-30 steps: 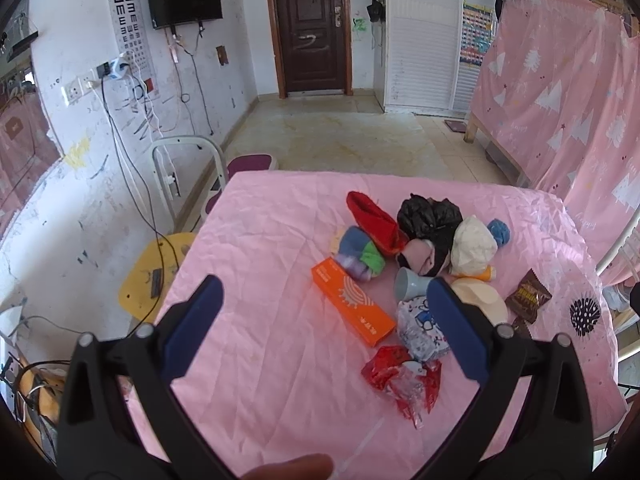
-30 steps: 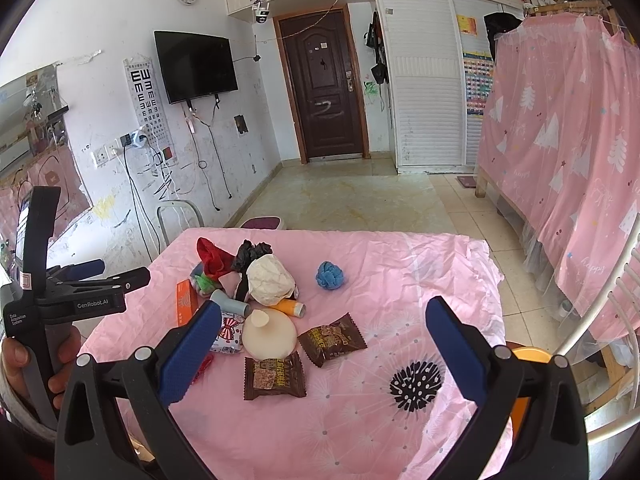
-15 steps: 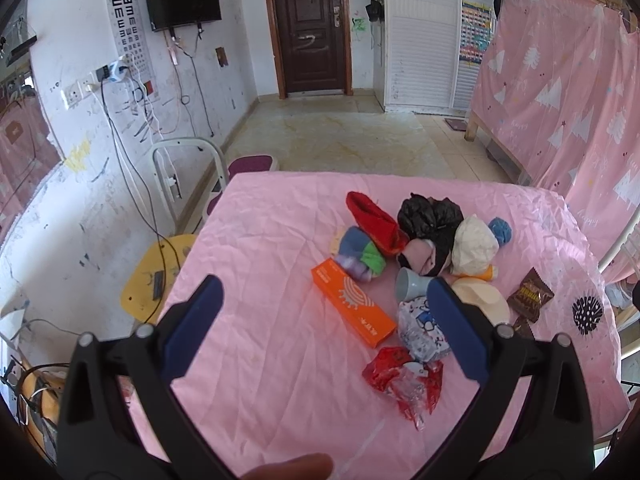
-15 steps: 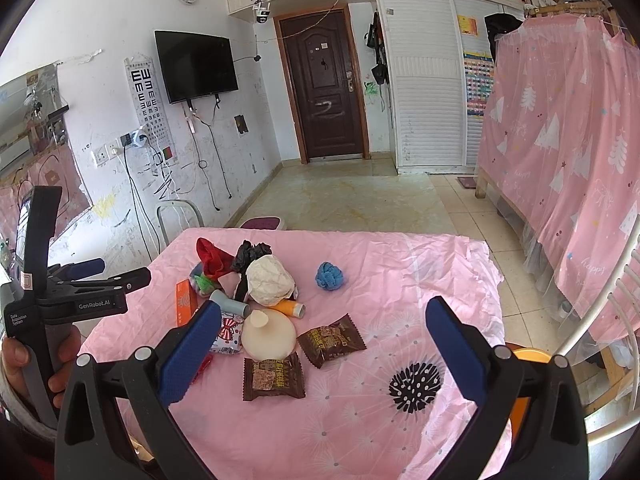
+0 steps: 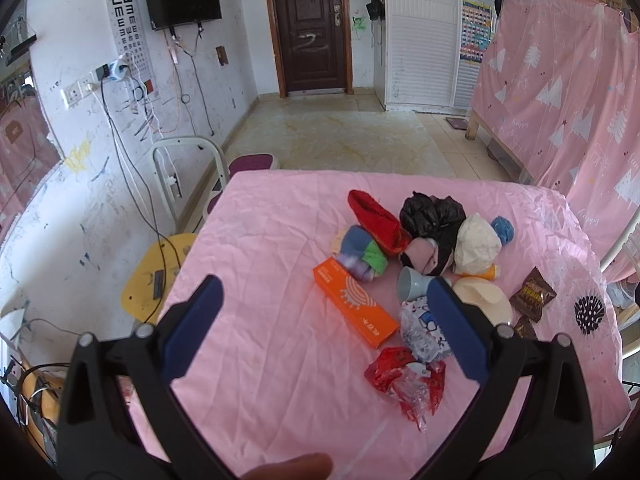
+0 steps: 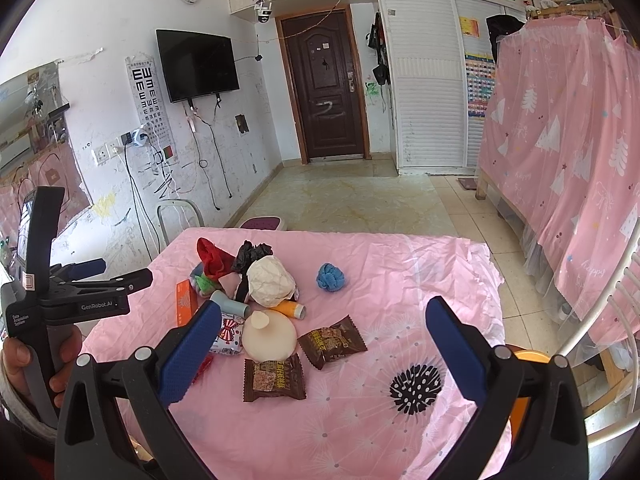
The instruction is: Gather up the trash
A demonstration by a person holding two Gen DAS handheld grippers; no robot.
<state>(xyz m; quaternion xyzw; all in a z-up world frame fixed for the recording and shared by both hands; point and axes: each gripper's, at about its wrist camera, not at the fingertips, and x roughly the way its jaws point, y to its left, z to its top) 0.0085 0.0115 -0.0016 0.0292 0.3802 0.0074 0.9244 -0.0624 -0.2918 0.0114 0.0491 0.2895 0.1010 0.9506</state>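
Trash pile [image 5: 420,264] mid-table; near table edge [image 5: 280,446] bare (wrinkled cloth).

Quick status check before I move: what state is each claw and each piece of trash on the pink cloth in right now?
Left claw: open, empty, above the cloth.
Right claw: open, empty.
Flat orange cardboard box: lying flat, closed.
Crumpled red plastic wrapper: torn, lying loose.
Two brown snack packets: flat, side by side.
Black plastic bag: bunched up.
White crumpled paper ball: resting in the pile.
Blue yarn-like ball: apart from the pile.
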